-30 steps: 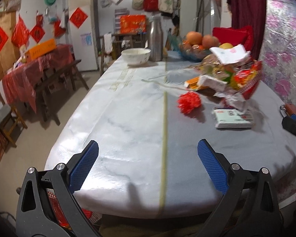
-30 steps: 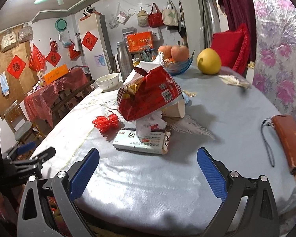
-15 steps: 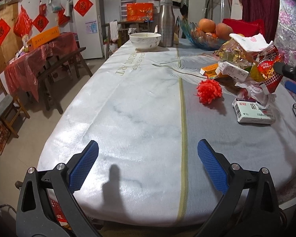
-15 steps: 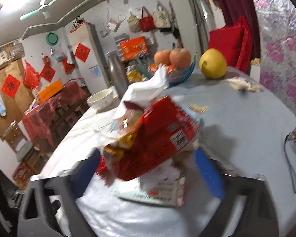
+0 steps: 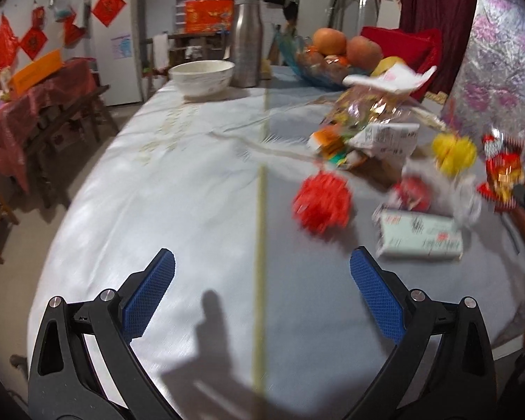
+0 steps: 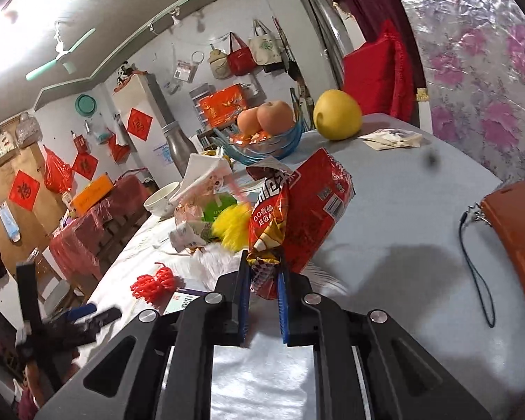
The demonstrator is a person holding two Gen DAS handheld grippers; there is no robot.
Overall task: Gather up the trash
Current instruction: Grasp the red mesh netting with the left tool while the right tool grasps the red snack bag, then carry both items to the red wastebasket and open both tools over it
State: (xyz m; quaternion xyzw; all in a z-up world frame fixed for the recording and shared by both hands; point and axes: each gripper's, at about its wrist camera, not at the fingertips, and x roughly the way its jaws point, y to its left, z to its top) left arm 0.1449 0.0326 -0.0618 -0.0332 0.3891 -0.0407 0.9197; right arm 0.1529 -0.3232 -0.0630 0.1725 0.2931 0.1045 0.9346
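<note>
Red snack bag (image 6: pixel 308 217), orange wallet (image 6: pixel 518 241), pale grey-white tablecloth (image 6: pixel 402 210).

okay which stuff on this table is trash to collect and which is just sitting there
Trash: red snack bag clamped in right gripper, red foam net, white carton, wrapper pile.

Just lying about: fruit bowl, pomelo, white bowl, thermos, wallet.

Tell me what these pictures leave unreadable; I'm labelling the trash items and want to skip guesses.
- Red snack bag: its bottom edge is hidden between the pads of the right gripper; in the left wrist view it is blurred at the frame edge.
- White carton: print smeared by motion blur in the left wrist view; in the right wrist view the gripper covers most of it.
- Yellow item: blurred in both views, identity unclear.
- Left gripper: open, holding nothing.
</note>
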